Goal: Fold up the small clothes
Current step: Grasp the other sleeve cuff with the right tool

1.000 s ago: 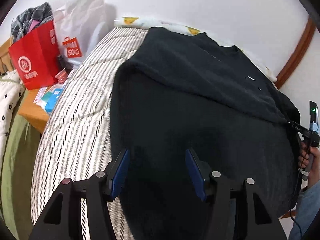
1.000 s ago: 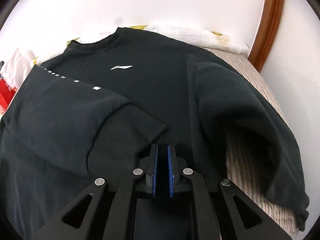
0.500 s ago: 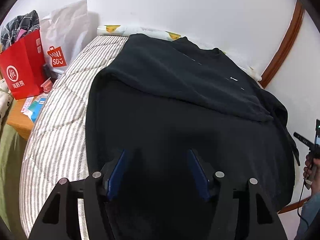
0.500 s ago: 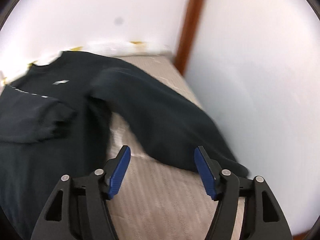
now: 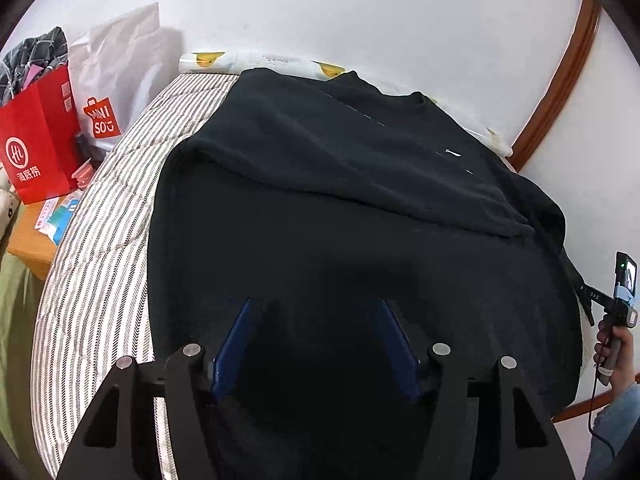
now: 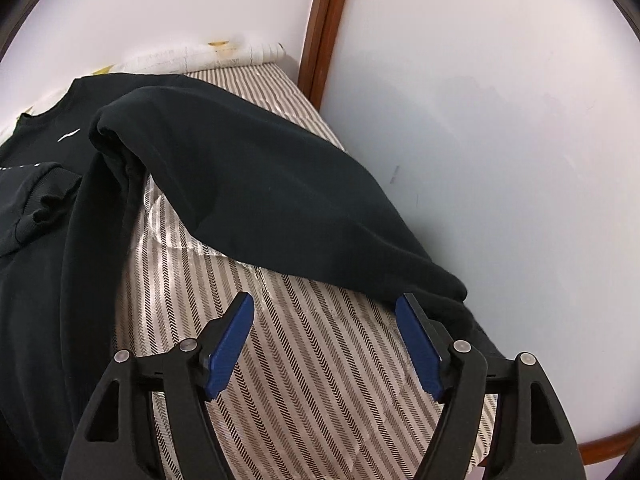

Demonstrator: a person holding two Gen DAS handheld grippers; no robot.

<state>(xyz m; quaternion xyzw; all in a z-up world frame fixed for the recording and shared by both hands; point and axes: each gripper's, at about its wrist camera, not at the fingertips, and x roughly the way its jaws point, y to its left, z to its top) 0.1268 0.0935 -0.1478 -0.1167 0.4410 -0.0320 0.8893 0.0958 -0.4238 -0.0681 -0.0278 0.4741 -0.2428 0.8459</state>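
Observation:
A black sweatshirt (image 5: 340, 240) lies spread on a striped bed (image 5: 100, 240). One sleeve (image 5: 340, 152) is folded across its chest. My left gripper (image 5: 316, 308) is open and empty, low over the shirt's lower body. In the right wrist view the other sleeve (image 6: 260, 184) stretches out over the bed (image 6: 312, 360) toward the wall, its cuff (image 6: 460, 300) beside my right finger. My right gripper (image 6: 324, 304) is open and empty above the striped cover, just short of that sleeve. It also shows at the far right of the left wrist view (image 5: 612, 300).
A red paper bag (image 5: 36, 152) and a white shopping bag (image 5: 116, 76) stand left of the bed on a wooden stand (image 5: 32, 240). A white wall (image 6: 500, 140) and a brown wooden trim (image 6: 324, 28) close the bed's right side. A rolled yellow-print cloth (image 5: 260, 62) lies at the head.
My right gripper has opened, let go of the folded sleeve and swung right to the other sleeve by the wall. My left gripper has stayed open and drifted slightly over the shirt.

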